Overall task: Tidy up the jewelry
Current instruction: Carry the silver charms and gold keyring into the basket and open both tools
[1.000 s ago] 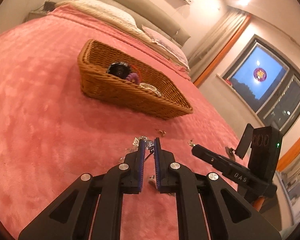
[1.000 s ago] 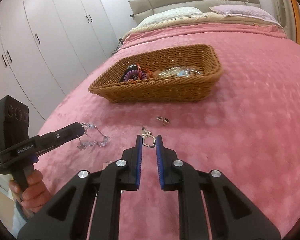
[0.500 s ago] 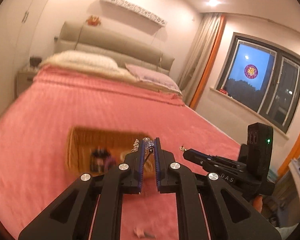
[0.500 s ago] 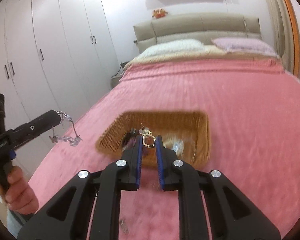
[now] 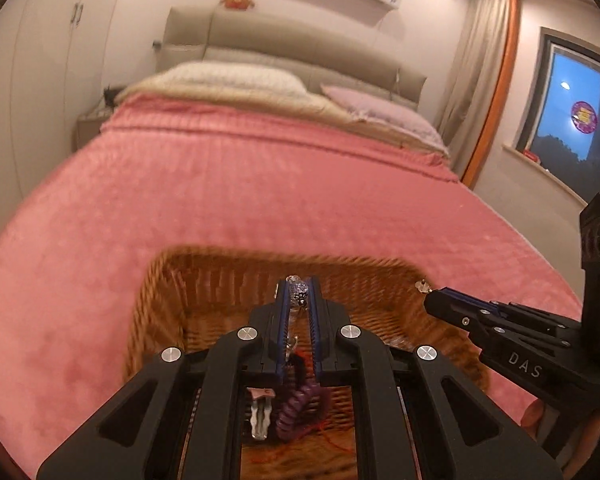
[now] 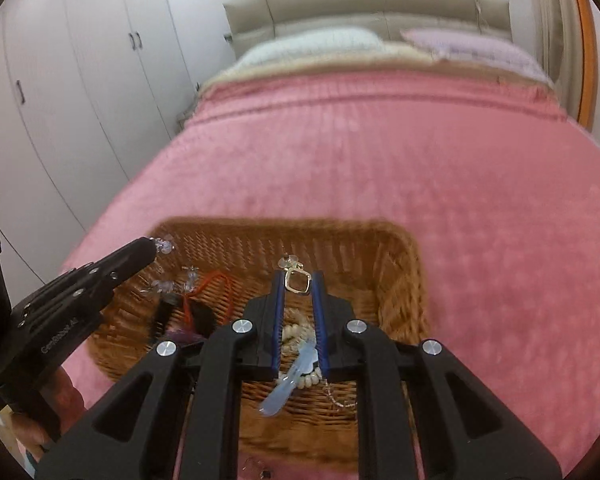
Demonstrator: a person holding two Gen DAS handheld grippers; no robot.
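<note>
Jewelry was split between three places: pieces already lay in the wicker basket [image 6: 396, 264], and each gripper carried one more above it. The left gripper [image 5: 299, 300] was almost closed, pinching a clear beaded strand [image 5: 299, 289] whose beads stuck up between its tips and whose loose end hung down, as the right wrist view showed. The right gripper [image 6: 298, 280] was likewise nearly closed on a small gold square-looped piece [image 6: 298, 282], held upright at the very ends of its pads.

The step in hand looked like the carry and drop: both grippers hung over the open basket, the left nearer its left wall, the right nearer its middle. The next move would probably call for lowering a little and parting the jaws so each piece fell inside the rim; the dangling strand might snag on the wicker or on the red cord [image 6: 216, 280] below. Also in the basket were a pearl strand [image 6: 296, 330], a pale blue clip [image 6: 290, 380] and a purple coil tie [image 5: 296, 412].

The basket sat on a pink plush blanket [image 6: 480, 200] covering a bed, with pillows [image 5: 236, 78] and a padded headboard [image 5: 292, 40] beyond. White wardrobes [image 6: 80, 60] lined one wall, a dusk-blue window [image 5: 576, 120] and curtain the other.
</note>
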